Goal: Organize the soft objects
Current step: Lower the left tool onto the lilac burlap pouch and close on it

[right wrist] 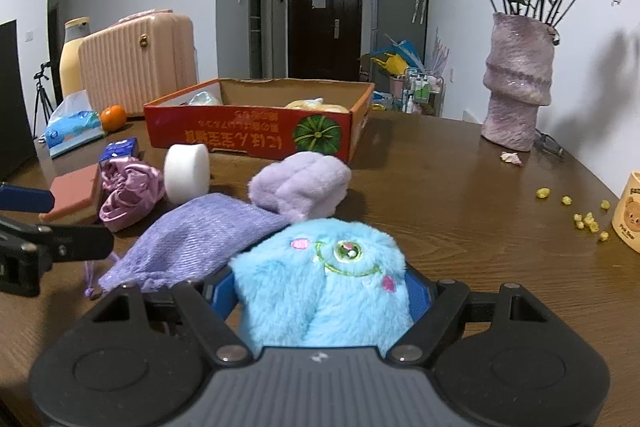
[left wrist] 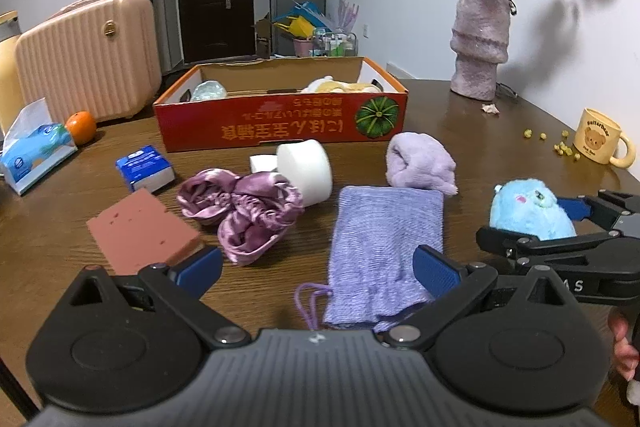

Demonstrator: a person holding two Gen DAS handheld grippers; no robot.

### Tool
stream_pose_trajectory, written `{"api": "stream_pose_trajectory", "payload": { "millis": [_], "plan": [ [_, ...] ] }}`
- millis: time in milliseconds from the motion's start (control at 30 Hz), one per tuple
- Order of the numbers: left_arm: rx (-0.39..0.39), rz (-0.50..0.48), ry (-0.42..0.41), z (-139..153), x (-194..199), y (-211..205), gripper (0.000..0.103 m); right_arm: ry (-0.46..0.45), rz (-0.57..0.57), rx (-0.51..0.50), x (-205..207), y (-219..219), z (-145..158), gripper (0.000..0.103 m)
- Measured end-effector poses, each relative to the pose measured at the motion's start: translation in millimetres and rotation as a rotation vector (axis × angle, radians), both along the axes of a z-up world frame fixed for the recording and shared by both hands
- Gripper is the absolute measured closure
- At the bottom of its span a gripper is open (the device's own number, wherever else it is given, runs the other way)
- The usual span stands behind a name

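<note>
My right gripper (right wrist: 320, 291) is shut on a blue plush toy (right wrist: 324, 279), also seen in the left wrist view (left wrist: 528, 211), held just above the table. My left gripper (left wrist: 320, 267) is open and empty over the near end of a purple knit pouch (left wrist: 380, 247). Beyond lie a lilac fluffy bundle (left wrist: 420, 163), a purple satin bonnet (left wrist: 244, 215), a white foam cylinder (left wrist: 308, 167) and a pink sponge block (left wrist: 140, 231). The red cardboard box (left wrist: 280, 127) at the back holds a pale blue item (left wrist: 208, 91) and a yellow plush (left wrist: 340, 85).
A tissue box (left wrist: 32, 151), an orange (left wrist: 81, 126) and a blue tissue pack (left wrist: 146, 167) lie at left. A pink vase (left wrist: 480, 43) and a yellow bear mug (left wrist: 600, 139) stand at right, with small yellow bits (left wrist: 564, 147) scattered. A pink suitcase (left wrist: 88, 55) stands behind.
</note>
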State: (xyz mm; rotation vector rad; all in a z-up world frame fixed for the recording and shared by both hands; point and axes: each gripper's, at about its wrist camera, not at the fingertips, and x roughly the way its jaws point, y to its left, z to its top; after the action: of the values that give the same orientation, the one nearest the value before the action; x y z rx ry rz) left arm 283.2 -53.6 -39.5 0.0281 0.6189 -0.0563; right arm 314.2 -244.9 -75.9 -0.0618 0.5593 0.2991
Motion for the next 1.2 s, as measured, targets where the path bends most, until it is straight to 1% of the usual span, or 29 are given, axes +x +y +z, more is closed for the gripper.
{"api": "stream_pose_trajectory", "payload": {
  "millis": [333,700,1033,1133,1200],
  "plan": [
    [0.034,-0.043,0.023,-6.5,17.2,-27.6,0.000,-0.019,-0.046,0.016,3.4,-30.6,1.8,0.024],
    [0.060,-0.067,0.061,-19.5,38.7,-45.4,0.000,-0.030,-0.080,0.018,5.5,-55.1,2.1,0.024],
    [0.074,-0.085,0.084,-31.0,57.1,-49.3,0.000,-0.019,-0.094,0.015,7.5,-58.6,-1.0,0.024],
    [0.059,-0.096,0.094,-33.5,61.8,-46.5,0.003,-0.011,-0.097,0.013,8.9,-58.9,-2.5,0.024],
    [0.049,-0.106,0.102,-35.1,63.9,-45.4,0.009,-0.010,-0.098,0.013,9.4,-58.9,-3.0,0.024]
  ]
}}
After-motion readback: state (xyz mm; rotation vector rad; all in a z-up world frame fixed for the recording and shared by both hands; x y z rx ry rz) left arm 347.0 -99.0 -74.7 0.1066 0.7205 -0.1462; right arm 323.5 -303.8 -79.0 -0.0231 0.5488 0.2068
